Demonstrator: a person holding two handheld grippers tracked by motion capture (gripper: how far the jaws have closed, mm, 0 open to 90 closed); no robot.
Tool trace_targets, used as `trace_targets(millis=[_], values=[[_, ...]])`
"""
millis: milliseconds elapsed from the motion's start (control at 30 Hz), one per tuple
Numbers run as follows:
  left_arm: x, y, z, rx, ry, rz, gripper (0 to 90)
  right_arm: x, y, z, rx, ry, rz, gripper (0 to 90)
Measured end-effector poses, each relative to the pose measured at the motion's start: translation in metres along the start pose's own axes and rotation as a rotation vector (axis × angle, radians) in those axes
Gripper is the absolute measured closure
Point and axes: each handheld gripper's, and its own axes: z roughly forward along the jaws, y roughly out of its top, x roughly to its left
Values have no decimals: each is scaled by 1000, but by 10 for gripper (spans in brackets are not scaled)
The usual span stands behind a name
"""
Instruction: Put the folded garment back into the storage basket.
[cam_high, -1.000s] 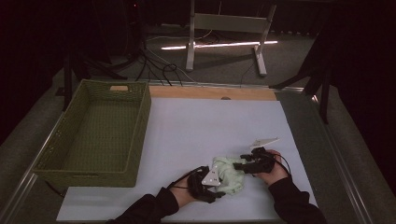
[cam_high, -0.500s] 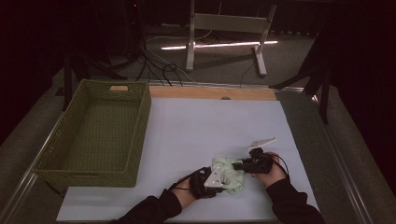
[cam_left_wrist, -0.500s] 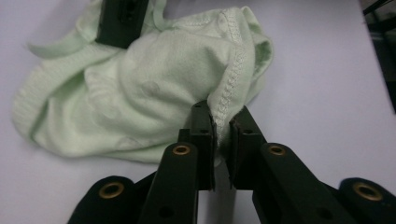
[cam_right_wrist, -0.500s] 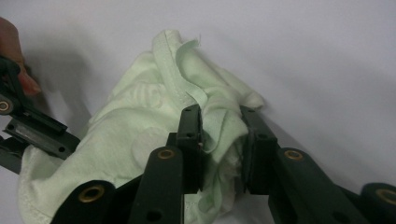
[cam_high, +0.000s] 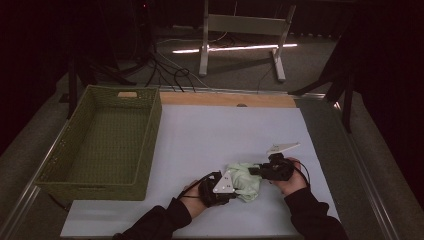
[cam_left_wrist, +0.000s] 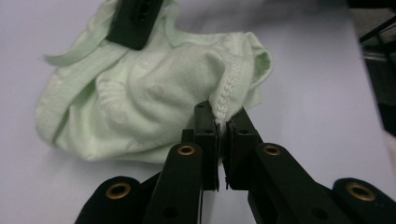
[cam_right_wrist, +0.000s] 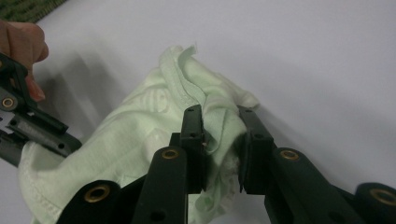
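A crumpled pale green cloth (cam_high: 244, 180) lies on the white table sheet near the front edge, between both hands. My left gripper (cam_left_wrist: 222, 122) is shut on a stitched hem of the cloth (cam_left_wrist: 140, 102) at its near side. My right gripper (cam_right_wrist: 220, 126) is shut on a bunched fold of the cloth (cam_right_wrist: 140, 140) at the opposite side. In the high view the left gripper (cam_high: 227, 186) sits at the cloth's left and the right gripper (cam_high: 256, 171) at its right. The other gripper's jaw tip rests on the cloth's far edge in the left gripper view.
A green woven basket (cam_high: 60, 160) stands on the left of the table, open and with nothing in it. The white sheet (cam_high: 220, 135) spreads behind the cloth. A wooden strip (cam_high: 225, 99) runs along the far table edge. Cables and a metal stand lie beyond.
Both hands have stayed around the cloth; the left gripper has shifted slightly right toward it and the cloth looks a little more bunched.
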Motion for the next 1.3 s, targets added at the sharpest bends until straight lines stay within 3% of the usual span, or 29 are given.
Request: trace_targets(millis=[300, 533, 1133, 1300], values=[[6, 7, -18, -3, -29, 16, 869, 10, 18, -1, -20, 23, -32, 752], [11, 11, -33, -5, -46, 6, 869, 17, 31, -2, -38, 41, -57, 752], [23, 16, -77, -24, -37, -10, 869, 35, 67, 1, -76, 74, -99, 751], [26, 18, -91, -13, -24, 4, 868, 41, 79, 2, -91, 87, -114, 751]])
